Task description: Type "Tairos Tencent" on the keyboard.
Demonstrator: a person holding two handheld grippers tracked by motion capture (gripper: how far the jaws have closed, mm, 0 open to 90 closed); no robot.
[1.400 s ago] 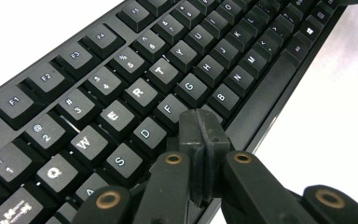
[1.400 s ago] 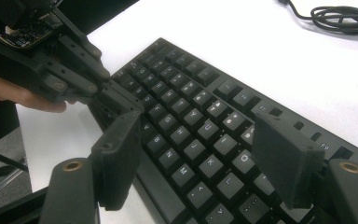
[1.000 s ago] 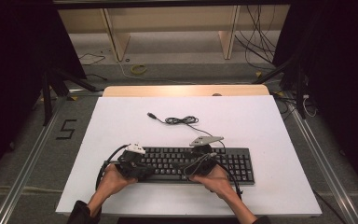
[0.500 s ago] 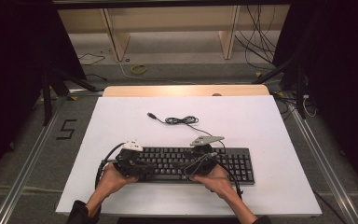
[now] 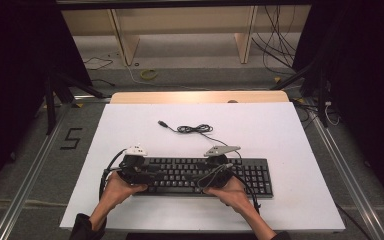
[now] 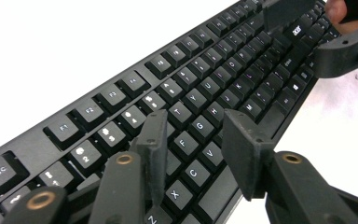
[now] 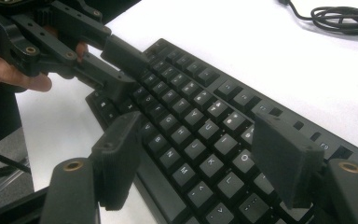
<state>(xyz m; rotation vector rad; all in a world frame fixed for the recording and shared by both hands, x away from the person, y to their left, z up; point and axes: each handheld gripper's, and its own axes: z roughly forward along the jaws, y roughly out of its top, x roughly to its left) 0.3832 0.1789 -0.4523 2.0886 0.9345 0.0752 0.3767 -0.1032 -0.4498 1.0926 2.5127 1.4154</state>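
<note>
White desk: both grippers hover over a black keyboard.
Left gripper fingers just opening, nothing between; right gripper fingers spread wide; cable coiled beyond.

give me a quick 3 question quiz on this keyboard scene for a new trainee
1. True or false: the keyboard lies on the white table.
2. What lies on the table beyond the keyboard: A a coiled cable, B a mouse, C a cup?
3. How do the jaws of the left gripper stand?

Key
1. True.
2. A, the coiled cable.
3. Apart, above the keys with nothing between them; they have just been opening. The right gripper is open over the keys too.
</note>
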